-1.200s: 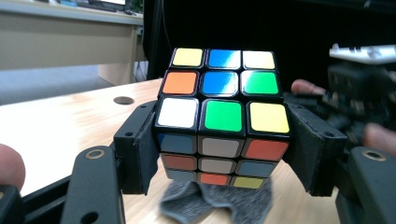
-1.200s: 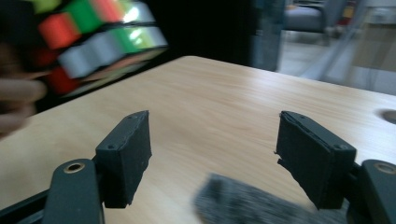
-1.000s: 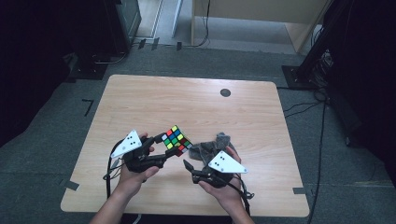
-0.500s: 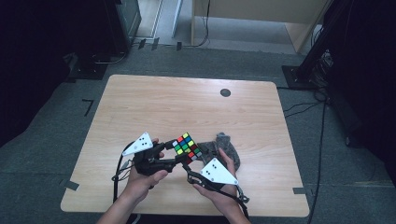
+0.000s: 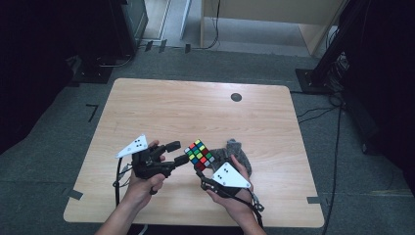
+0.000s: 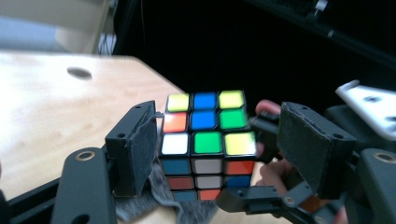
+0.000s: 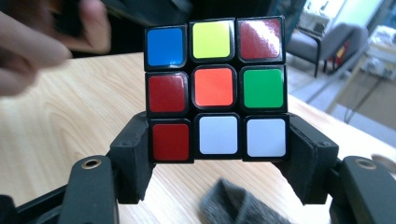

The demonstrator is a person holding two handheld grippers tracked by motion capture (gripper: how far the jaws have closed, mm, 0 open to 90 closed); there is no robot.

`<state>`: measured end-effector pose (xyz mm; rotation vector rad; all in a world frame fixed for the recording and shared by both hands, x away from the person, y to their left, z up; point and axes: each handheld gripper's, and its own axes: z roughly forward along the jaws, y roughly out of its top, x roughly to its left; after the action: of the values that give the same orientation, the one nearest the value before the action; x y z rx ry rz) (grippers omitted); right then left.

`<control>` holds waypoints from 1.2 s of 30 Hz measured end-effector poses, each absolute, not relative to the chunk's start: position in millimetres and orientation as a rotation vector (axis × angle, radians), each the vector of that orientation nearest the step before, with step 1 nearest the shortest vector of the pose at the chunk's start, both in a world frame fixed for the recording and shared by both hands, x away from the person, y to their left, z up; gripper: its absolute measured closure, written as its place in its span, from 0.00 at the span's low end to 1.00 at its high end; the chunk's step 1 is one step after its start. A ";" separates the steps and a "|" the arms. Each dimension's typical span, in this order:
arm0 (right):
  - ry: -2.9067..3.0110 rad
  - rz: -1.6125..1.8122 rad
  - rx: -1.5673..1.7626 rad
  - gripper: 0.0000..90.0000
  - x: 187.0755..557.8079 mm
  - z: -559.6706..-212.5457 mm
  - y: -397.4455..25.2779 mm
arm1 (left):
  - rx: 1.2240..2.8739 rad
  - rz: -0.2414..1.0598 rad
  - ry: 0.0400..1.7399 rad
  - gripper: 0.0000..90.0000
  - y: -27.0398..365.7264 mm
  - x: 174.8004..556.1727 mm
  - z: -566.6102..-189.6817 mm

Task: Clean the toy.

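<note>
A scrambled colour cube (image 5: 198,153) is held above the table, near its front edge. My right gripper (image 5: 204,172) is shut on it from below; in the right gripper view both pads clamp the bottom row of the cube (image 7: 215,88). My left gripper (image 5: 178,152) stands open just left of the cube. In the left gripper view the cube (image 6: 205,140) sits between the spread pads (image 6: 140,149), close to the left one and apart from the right one. A grey cloth (image 5: 238,154) lies on the table beside the right hand.
The wooden table (image 5: 195,112) has a round dark hole (image 5: 236,97) at its far right. Dark equipment stands on the floor beyond the far edge and at the right. Cables trail from both grippers toward the person.
The two hands have come closer together. The cube has shifted a little right and toward the person, and the left gripper has followed it in.
</note>
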<state>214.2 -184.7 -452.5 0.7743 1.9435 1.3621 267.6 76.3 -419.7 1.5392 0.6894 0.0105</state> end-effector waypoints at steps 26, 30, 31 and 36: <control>2.109 1.628 1.095 0.39 219.6 -437.5 -195.6 | 2.003 0.707 0.293 0.22 34.3 238.1 -453.4; 2.134 1.622 1.125 0.38 219.6 -438.6 -192.6 | 2.005 0.765 0.266 0.22 31.9 234.9 -454.5; 2.142 1.623 1.137 0.38 219.7 -438.9 -192.0 | 2.007 0.780 0.258 0.23 31.2 234.2 -454.7; 2.168 1.643 1.158 0.38 220.2 -440.6 -189.6 | 2.006 0.814 0.209 0.27 26.7 228.5 -456.0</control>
<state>220.2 -189.6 -440.6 1.1580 2.1684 1.6433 228.5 26.7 -456.0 2.0055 0.2090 0.8140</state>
